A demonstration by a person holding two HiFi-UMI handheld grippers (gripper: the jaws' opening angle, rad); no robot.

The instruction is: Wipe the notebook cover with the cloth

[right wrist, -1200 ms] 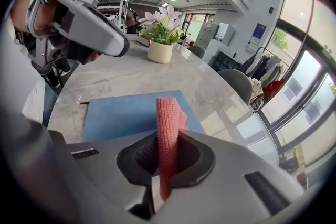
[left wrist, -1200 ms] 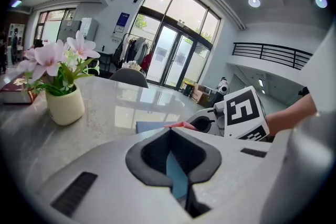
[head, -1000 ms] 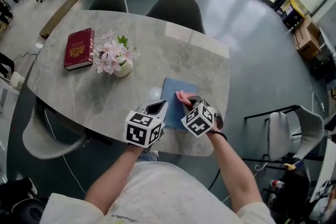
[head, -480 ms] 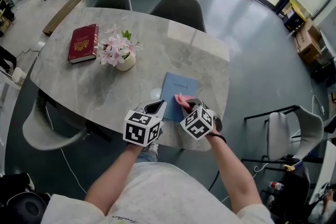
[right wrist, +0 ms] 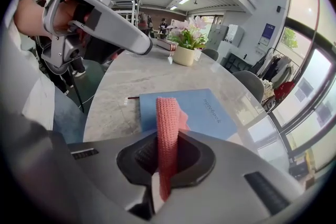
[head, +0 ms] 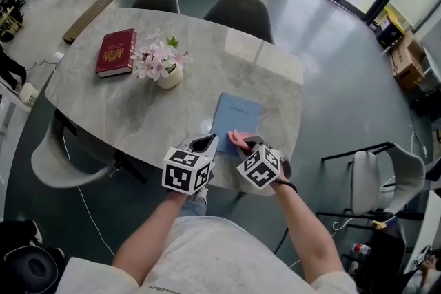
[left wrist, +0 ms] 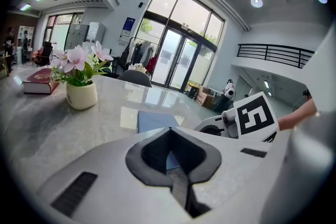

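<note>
My right gripper (head: 242, 142) — pinching the pink knitted cloth (right wrist: 167, 128) — has drawn back to the near end of the flat blue notebook (head: 238, 113); one stroke done, I'd say. Left gripper (head: 205, 142) pressed together, empty.

the only word that can be read is "notebook", in small grey lower-case print on the blue cover of the notebook (right wrist: 205, 110), near its far long edge in the right gripper view; in the head view the same line is a faint mark too small to read. the red book (head: 116, 51) bears a gold stamp too small to make out. a blue wall sign (left wrist: 129, 24) beside the glass doors is illegible. the left marker cube (head: 187, 171) and the right marker cube (head: 259, 166) carry black-and-white square patterns, no letters
</note>
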